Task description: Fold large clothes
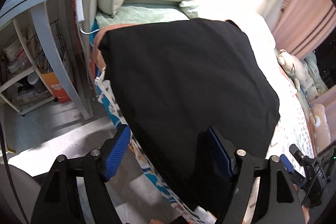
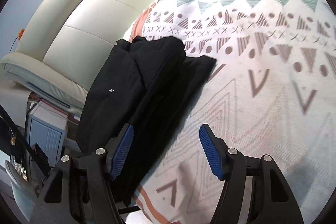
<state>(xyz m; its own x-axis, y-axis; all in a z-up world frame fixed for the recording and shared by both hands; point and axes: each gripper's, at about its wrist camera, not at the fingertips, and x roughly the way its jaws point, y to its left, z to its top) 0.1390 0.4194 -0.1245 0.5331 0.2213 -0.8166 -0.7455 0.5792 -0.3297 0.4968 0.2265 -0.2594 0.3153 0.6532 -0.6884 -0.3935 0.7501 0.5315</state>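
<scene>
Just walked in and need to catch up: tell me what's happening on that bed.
A person with a handheld claw in each hand is folding a black garment on a bed covered by a patterned blanket. The garment lies folded in a flat stack near the cream headboard. Both the left claw and the right claw are open, their blue pads pressing on nothing; the cloth lies loose beneath them.

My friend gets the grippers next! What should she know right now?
Left hand-held gripper: open, holding nothing, above the near edge of the black garment.
Right hand-held gripper: open, holding nothing, over the garment's edge and the patterned blanket.
The garment lies folded in layers on the bed, by the cream headboard.
Done: several folds, as it seems.
Left: whether another fold is needed is hard to tell; check its edges.
</scene>
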